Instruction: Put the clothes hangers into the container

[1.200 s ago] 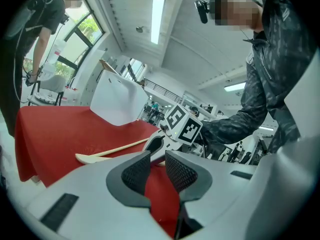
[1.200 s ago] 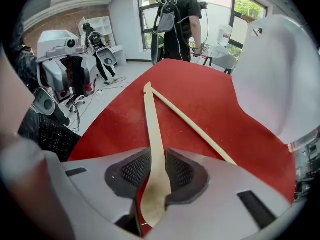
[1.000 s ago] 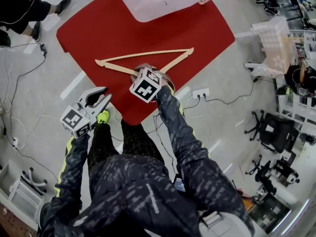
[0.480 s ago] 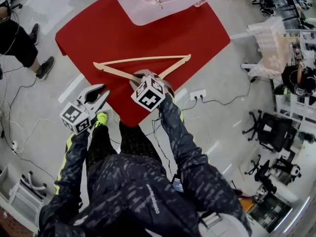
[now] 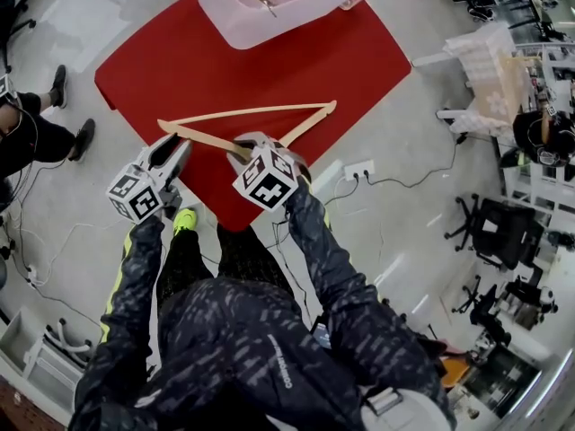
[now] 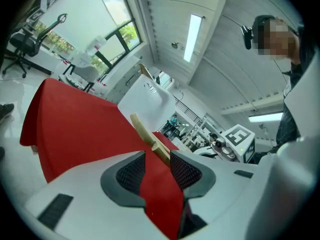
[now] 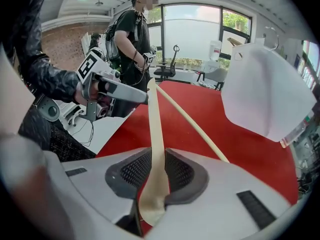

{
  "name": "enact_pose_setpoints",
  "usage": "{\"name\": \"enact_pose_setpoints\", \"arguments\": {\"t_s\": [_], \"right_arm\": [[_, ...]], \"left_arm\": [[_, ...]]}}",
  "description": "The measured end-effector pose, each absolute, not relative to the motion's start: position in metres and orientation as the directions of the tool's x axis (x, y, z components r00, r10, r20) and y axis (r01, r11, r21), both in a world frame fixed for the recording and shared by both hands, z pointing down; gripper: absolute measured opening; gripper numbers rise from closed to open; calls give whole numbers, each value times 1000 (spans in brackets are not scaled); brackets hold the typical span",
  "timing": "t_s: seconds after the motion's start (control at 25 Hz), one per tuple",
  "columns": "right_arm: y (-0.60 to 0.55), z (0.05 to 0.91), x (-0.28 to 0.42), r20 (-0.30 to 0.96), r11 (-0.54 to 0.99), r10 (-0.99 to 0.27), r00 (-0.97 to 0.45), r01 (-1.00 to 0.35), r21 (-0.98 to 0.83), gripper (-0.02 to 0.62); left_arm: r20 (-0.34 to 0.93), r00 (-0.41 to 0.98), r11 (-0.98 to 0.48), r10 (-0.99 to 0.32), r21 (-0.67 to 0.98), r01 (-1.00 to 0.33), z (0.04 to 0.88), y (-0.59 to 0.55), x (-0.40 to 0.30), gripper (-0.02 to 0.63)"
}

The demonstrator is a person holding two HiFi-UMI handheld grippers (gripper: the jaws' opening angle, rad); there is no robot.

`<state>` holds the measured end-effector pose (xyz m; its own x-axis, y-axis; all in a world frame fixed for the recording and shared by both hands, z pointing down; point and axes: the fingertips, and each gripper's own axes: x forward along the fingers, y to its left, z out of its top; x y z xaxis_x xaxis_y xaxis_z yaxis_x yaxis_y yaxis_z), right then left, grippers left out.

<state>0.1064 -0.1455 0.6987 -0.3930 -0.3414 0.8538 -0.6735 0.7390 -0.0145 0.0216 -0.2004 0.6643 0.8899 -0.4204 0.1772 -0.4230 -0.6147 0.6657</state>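
A wooden clothes hanger point(image 5: 235, 115) lies as a flat triangle on the red cloth-covered table point(image 5: 350, 57). My right gripper point(image 5: 254, 145) is shut on its lower arm near the middle; the wood point(image 7: 154, 134) runs up between the pads. My left gripper point(image 5: 176, 152) is at the hanger's left end point(image 5: 168, 127), its jaws opening. The hanger's end point(image 6: 149, 136) shows at the mouth of the jaws, and the pads point(image 6: 131, 173) do not press on it. The clear plastic container point(image 5: 269, 7) stands at the table's far edge, with wooden pieces inside.
The container point(image 7: 265, 91) is to the right ahead of the right gripper. A person point(image 5: 31, 137) is on the floor at the left. A power strip point(image 5: 364, 169) and cables lie right of the table, with plastic crates point(image 5: 490, 70) and office chairs point(image 5: 503, 232) beyond.
My left gripper has moved forward from beside the table's near corner to the hanger's left end. The right gripper keeps its hold on the hanger.
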Motion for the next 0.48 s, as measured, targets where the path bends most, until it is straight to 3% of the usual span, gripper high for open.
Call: {"name": "enact_pose_setpoints", "arguments": {"t_s": [0.36,0.48], "right_arm": [[-134,692,110,836,735,-359,-416,-678,-21,89],[-132,686,113,830,733,-375,-414,-680,-8,89]], "left_arm": [[118,898,-598,-424,708,-376,646,-201,43,135],[90,901,-602,-423,716,-354,632,-198,49,100]]}}
